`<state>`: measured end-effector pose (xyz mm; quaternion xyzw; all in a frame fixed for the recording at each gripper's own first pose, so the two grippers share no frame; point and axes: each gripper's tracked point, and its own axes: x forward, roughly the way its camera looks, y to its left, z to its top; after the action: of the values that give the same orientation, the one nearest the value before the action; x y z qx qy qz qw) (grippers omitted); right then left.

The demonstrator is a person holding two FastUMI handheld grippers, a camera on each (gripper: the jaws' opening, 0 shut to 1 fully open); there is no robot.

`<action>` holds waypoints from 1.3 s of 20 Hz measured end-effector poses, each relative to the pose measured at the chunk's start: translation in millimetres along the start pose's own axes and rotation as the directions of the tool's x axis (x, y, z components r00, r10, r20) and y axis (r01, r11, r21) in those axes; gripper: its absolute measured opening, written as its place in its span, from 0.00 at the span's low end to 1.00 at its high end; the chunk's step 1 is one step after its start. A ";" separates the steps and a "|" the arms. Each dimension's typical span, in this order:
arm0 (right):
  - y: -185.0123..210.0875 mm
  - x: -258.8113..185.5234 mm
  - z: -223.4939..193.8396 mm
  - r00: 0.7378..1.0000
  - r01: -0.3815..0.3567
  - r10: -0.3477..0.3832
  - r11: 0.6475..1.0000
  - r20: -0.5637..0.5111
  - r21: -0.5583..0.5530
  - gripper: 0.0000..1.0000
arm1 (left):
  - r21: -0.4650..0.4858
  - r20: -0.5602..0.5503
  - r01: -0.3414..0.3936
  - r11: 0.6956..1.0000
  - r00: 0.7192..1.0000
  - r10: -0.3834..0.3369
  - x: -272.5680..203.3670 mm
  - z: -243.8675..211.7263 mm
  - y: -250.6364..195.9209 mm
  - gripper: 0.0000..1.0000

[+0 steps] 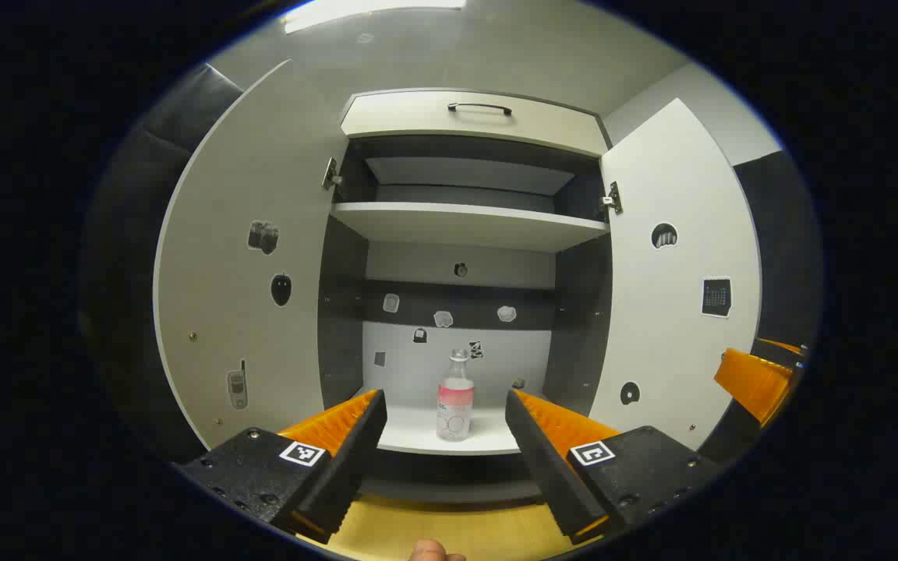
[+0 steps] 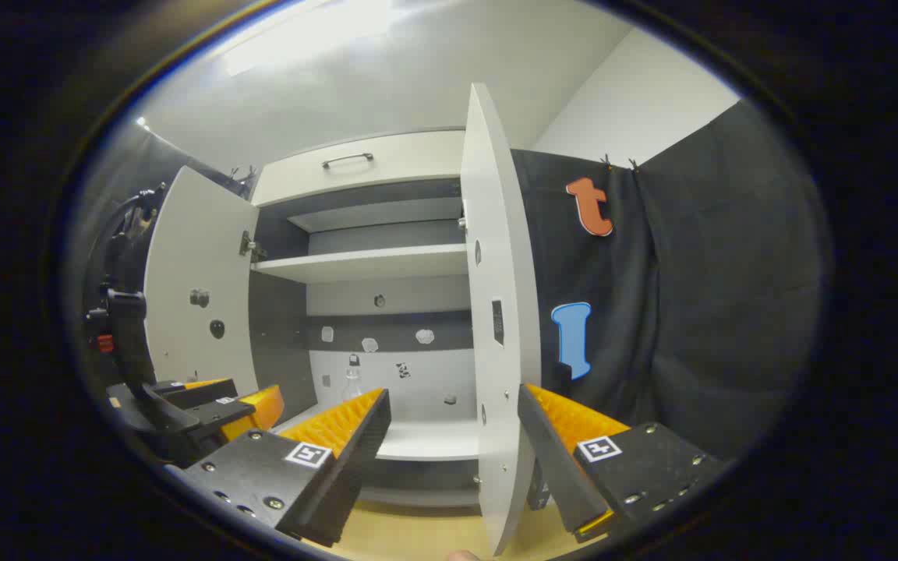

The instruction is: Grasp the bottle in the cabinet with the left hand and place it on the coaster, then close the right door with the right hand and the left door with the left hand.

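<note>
In the left gripper view the bottle [image 1: 455,397] stands upright at centre frame on the cabinet's lower shelf [image 1: 418,432], framed between the fingers of the left tool [image 1: 444,413], which are spread apart with nothing held and stay short of it. The left door [image 1: 250,265] swings wide at the left of the frame, the right door [image 1: 679,273] at the right, both carrying small stickers. An upper shelf [image 1: 468,224] crosses above the bottle, under a drawer with a dark handle [image 1: 480,107].

In the right gripper view the right tool [image 2: 455,413] is spread apart, and the right door's edge [image 2: 496,327] stands between its fingers. The left tool [image 2: 219,409] shows at lower left. A yellow worktop [image 2: 410,534] lies below.
</note>
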<state>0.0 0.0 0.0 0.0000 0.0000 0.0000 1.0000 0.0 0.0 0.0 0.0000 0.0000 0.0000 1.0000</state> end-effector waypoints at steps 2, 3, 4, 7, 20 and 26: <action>0.4 0.9 0.0 1.000 -0.006 0.006 1.000 -0.001 0.000 0.99 | -0.004 0.000 -0.003 1.000 1.000 0.003 -0.2 -0.6 -0.8 0.99; 0.2 1.5 1.1 1.000 -0.005 0.005 1.000 -0.001 0.002 0.99 | -0.007 0.003 -0.006 1.000 1.000 0.006 -0.3 -1.0 0.4 0.99; 0.0 0.7 1.0 1.000 -0.005 0.005 1.000 0.001 0.004 0.99 | -0.009 0.000 -0.010 1.000 1.000 0.010 -0.4 -1.9 2.4 0.99; -0.1 0.3 0.4 1.000 0.001 -0.001 1.000 0.002 -0.005 0.99 | -0.016 -0.009 -0.016 1.000 1.000 0.015 0.0 -4.9 7.1 0.99; -3.8 -6.9 8.6 0.999 0.027 -0.027 0.999 0.018 0.028 0.99 | -0.015 -0.021 0.003 1.000 1.000 -0.003 15.6 -8.7 5.8 0.98; -3.0 -8.3 7.7 0.999 0.051 -0.051 0.999 0.019 0.014 0.99 | -0.028 -0.049 0.044 0.999 0.998 -0.045 57.8 -20.4 -0.1 0.99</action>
<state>-8.3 -3.0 7.7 0.0070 -0.0095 -0.0257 0.9996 57.8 -0.1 -20.4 -0.0132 0.0246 -0.0223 0.9994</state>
